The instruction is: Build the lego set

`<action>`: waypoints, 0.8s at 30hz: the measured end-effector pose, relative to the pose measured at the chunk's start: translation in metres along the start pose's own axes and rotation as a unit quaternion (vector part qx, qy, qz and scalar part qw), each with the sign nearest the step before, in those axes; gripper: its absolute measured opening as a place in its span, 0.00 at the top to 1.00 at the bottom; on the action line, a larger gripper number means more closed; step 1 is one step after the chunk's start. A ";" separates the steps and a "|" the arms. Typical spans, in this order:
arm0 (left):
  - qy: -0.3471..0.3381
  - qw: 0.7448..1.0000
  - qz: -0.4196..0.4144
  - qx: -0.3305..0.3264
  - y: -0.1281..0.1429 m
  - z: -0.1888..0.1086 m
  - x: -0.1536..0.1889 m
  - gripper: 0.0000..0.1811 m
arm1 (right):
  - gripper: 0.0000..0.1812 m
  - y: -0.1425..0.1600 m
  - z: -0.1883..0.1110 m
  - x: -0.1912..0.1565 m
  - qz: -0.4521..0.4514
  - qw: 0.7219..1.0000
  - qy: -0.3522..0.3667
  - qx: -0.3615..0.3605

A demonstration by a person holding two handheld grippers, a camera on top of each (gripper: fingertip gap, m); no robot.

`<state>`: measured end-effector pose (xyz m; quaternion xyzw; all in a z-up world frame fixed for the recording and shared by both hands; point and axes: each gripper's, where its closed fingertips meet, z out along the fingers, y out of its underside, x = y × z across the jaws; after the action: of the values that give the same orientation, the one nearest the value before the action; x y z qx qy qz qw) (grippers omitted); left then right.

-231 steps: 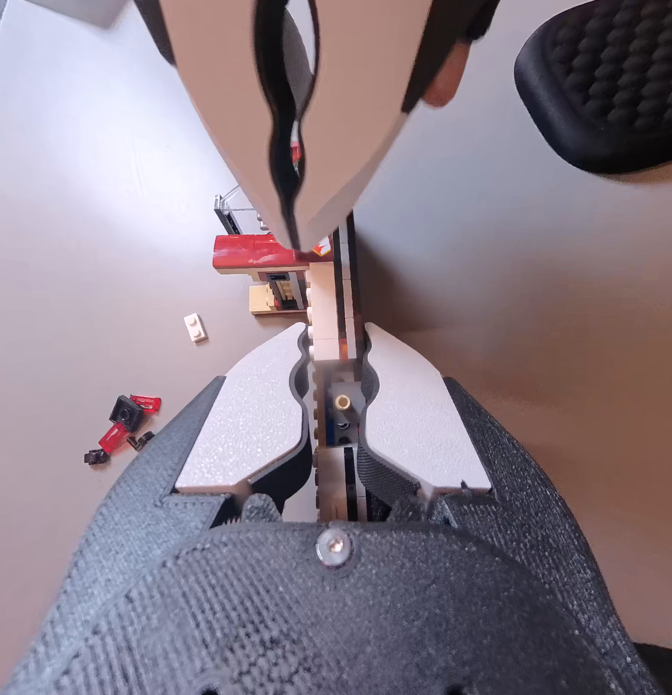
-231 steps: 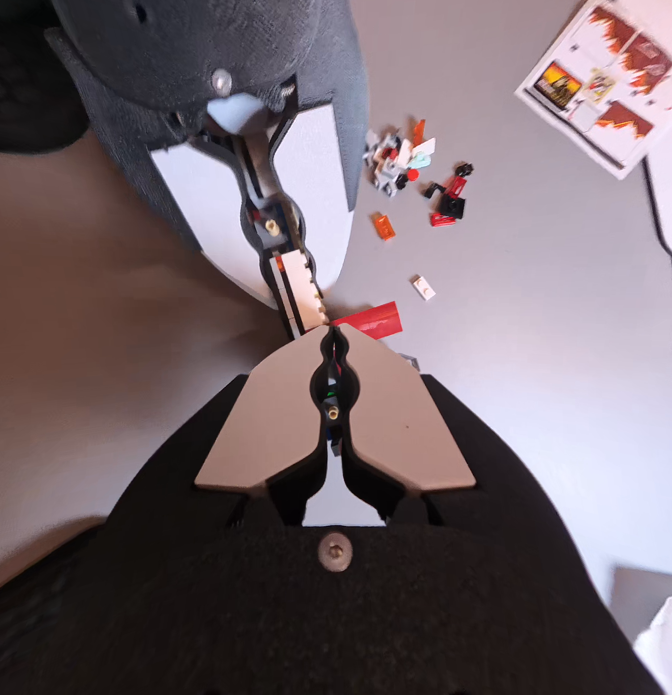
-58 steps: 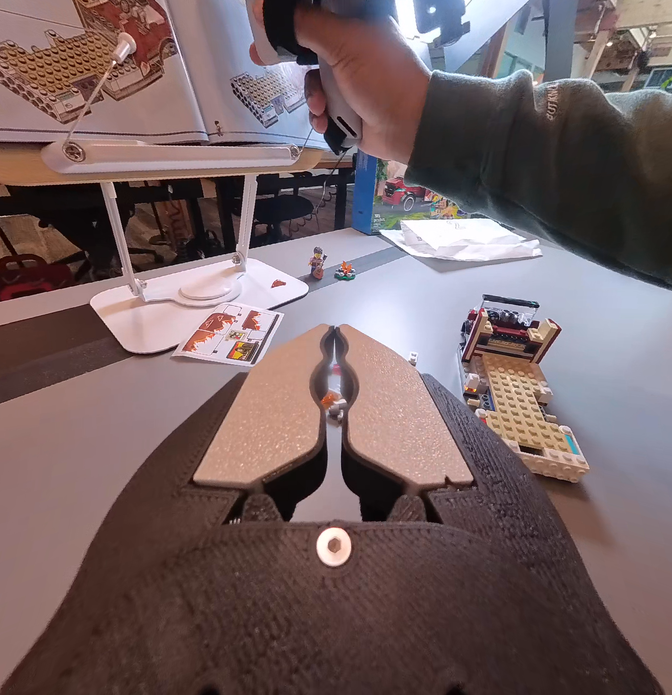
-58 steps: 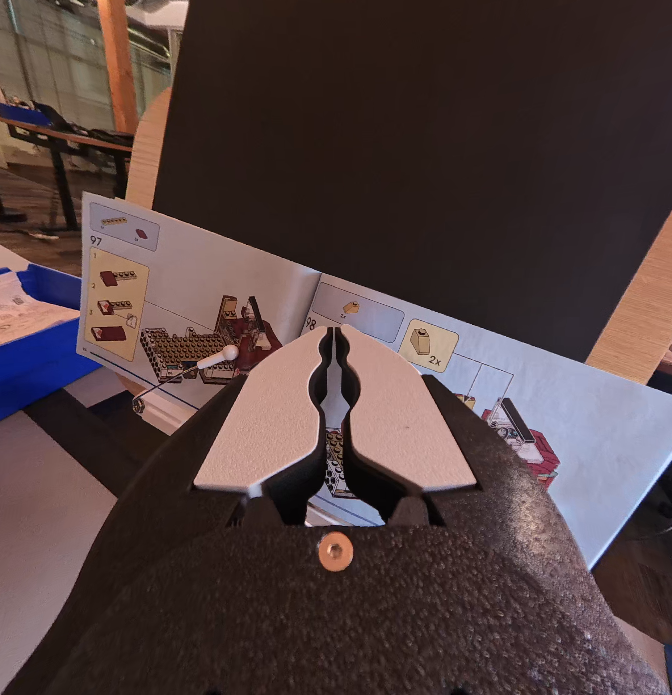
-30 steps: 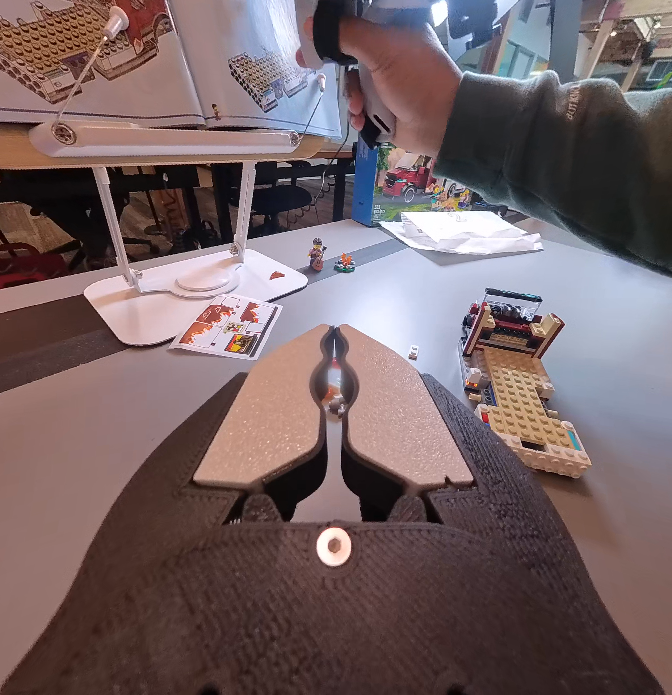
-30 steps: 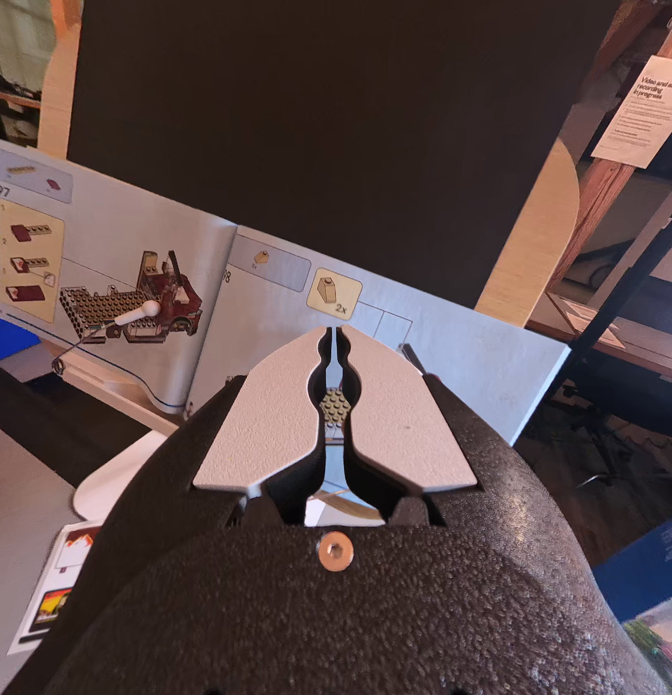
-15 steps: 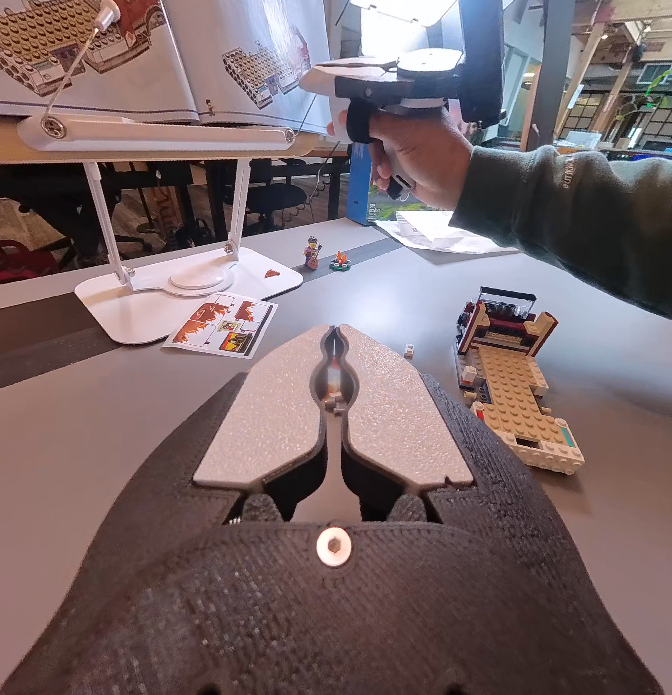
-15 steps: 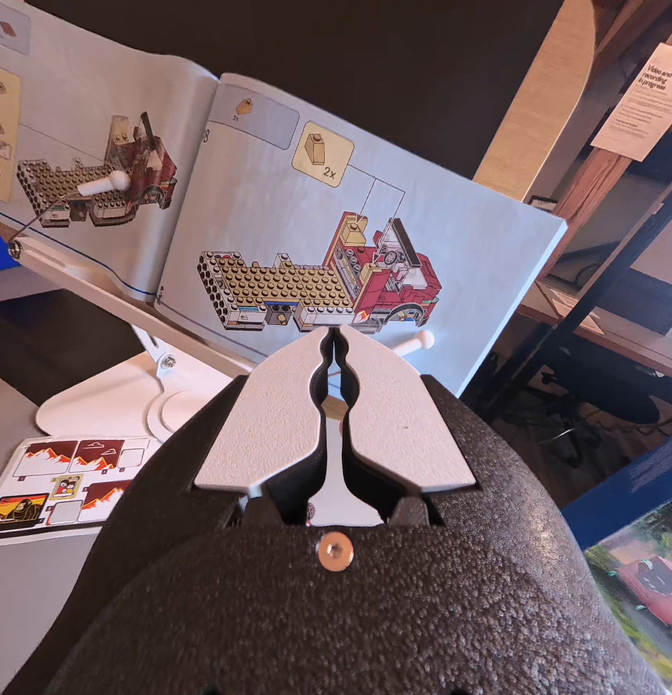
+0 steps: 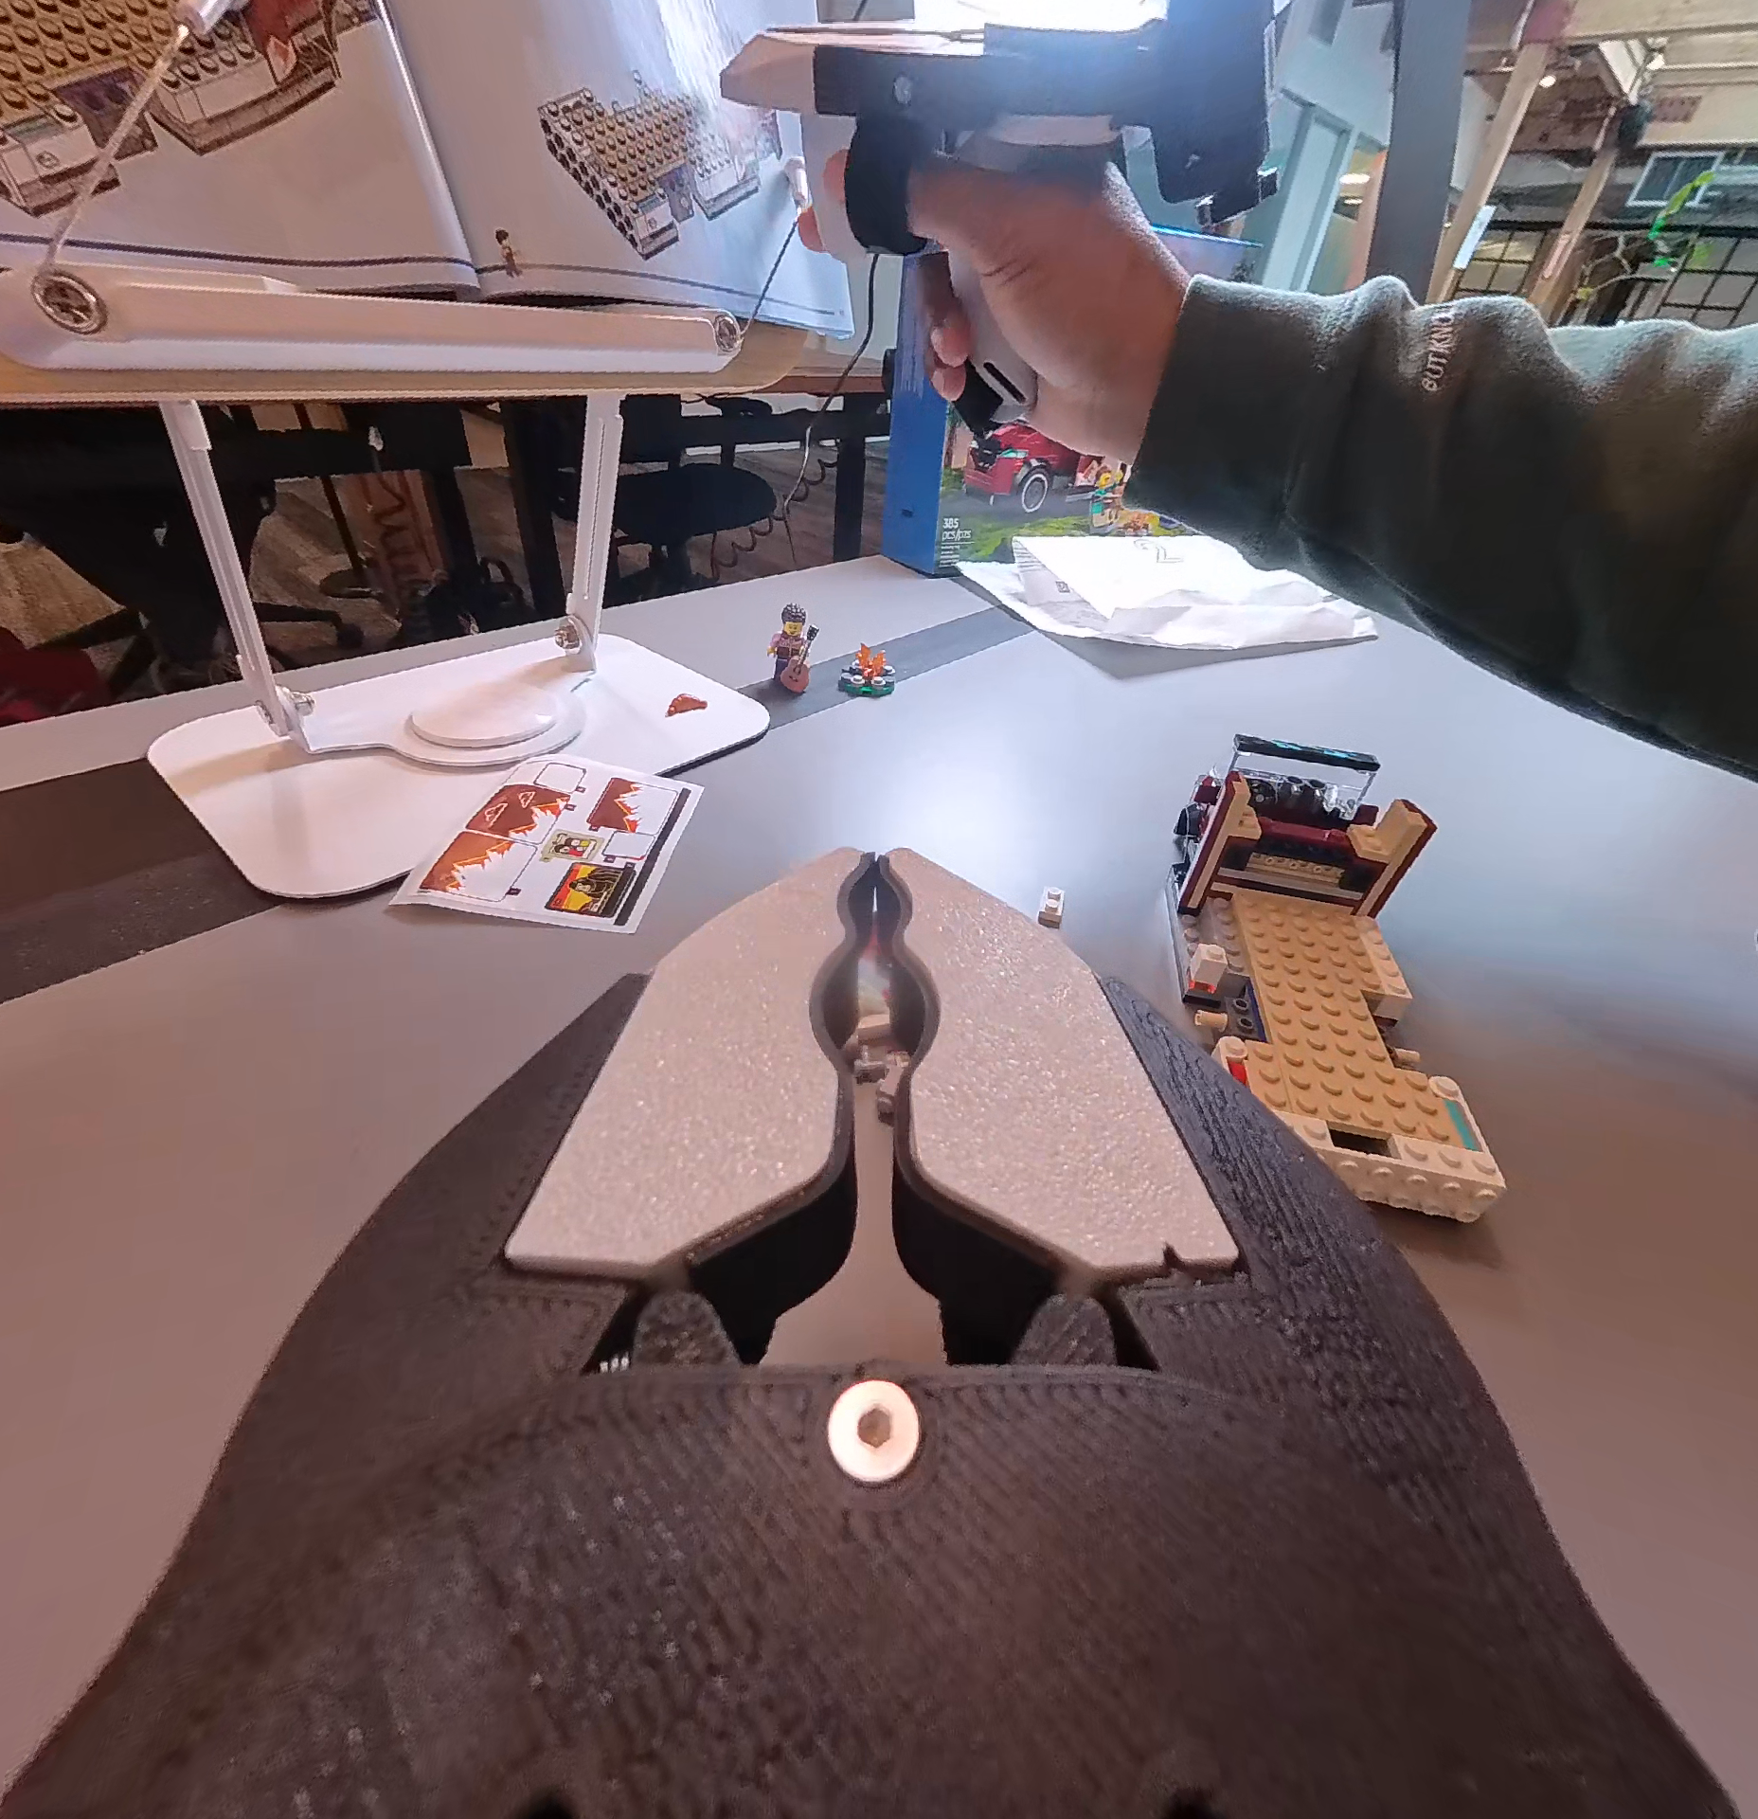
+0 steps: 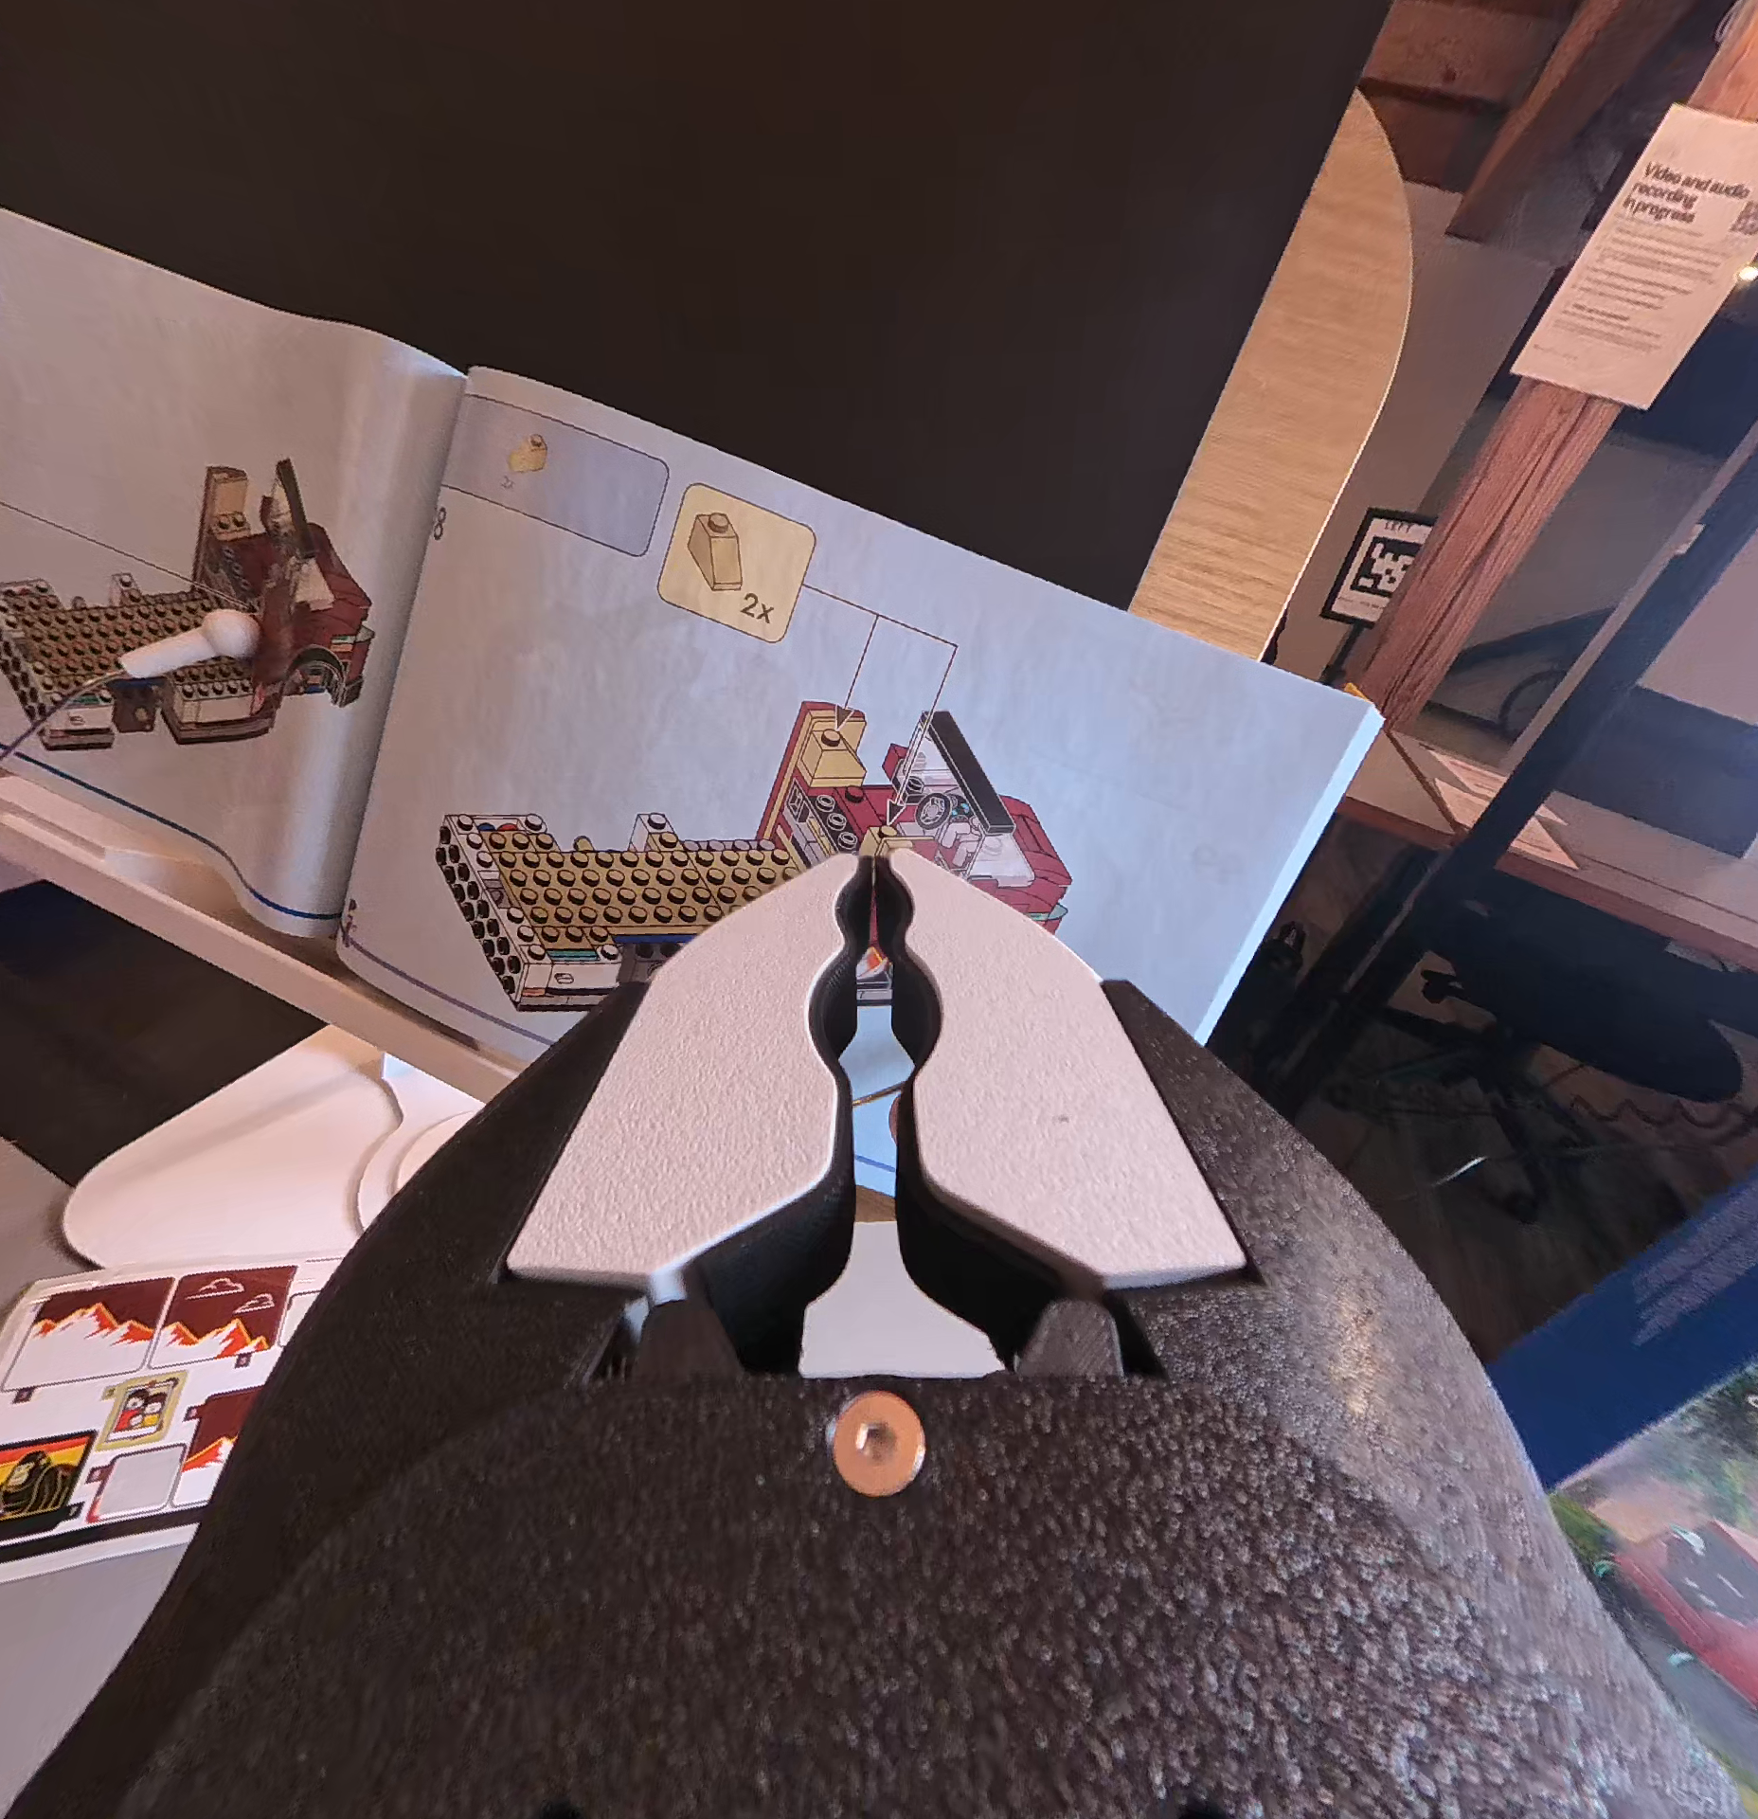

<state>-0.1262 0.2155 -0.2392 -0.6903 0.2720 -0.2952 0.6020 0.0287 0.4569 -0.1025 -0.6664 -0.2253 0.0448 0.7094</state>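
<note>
Left wrist view shows you the grey table (image 9: pixel 265 1083), then the half-built lego truck (image 9: pixel 1318 974) lying on it right of your left gripper (image 9: pixel 875 866), fingers closed on nothing, while your raised right gripper (image 10: pixel 877 864), likewise closed and empty, faces the instruction booklet (image 10: pixel 1101 709).

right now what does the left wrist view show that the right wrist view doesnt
Only the left wrist view shows the half-built truck on the table, the minifigure and a hand holding the right gripper. Only the right wrist view shows the booklet's truck drawing head-on and a posted notice. Both show the instruction booklet, its white stand and the sticker sheet.
</note>
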 end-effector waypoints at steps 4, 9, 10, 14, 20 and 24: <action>-0.001 1.000 0.002 0.000 0.000 0.000 0.000 1.00 | 1.00 -0.003 0.000 -0.001 -0.008 1.000 0.001 0.001; -0.002 1.000 0.001 -0.001 0.001 0.000 -0.001 1.00 | 1.00 -0.014 -0.001 -0.007 -0.021 1.000 -0.008 0.002; -0.003 1.000 0.001 -0.001 0.000 0.000 -0.001 1.00 | 1.00 -0.015 -0.001 -0.008 -0.022 1.000 -0.008 0.003; -0.005 1.000 0.003 0.001 0.000 0.000 -0.002 1.00 | 1.00 -0.015 -0.005 -0.006 -0.020 1.000 -0.010 0.003; -0.018 1.000 0.016 0.006 -0.004 -0.002 -0.003 1.00 | 1.00 -0.012 -0.042 -0.010 -0.022 0.999 -0.031 0.008; -0.035 0.999 0.027 0.008 -0.007 -0.004 -0.007 1.00 | 1.00 0.000 -0.093 -0.020 -0.006 0.998 -0.059 -0.008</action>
<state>-0.1339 0.2188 -0.2324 -0.6879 0.2664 -0.2565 0.6245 0.0457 0.3631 -0.1084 -0.6671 -0.2708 0.0777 0.6896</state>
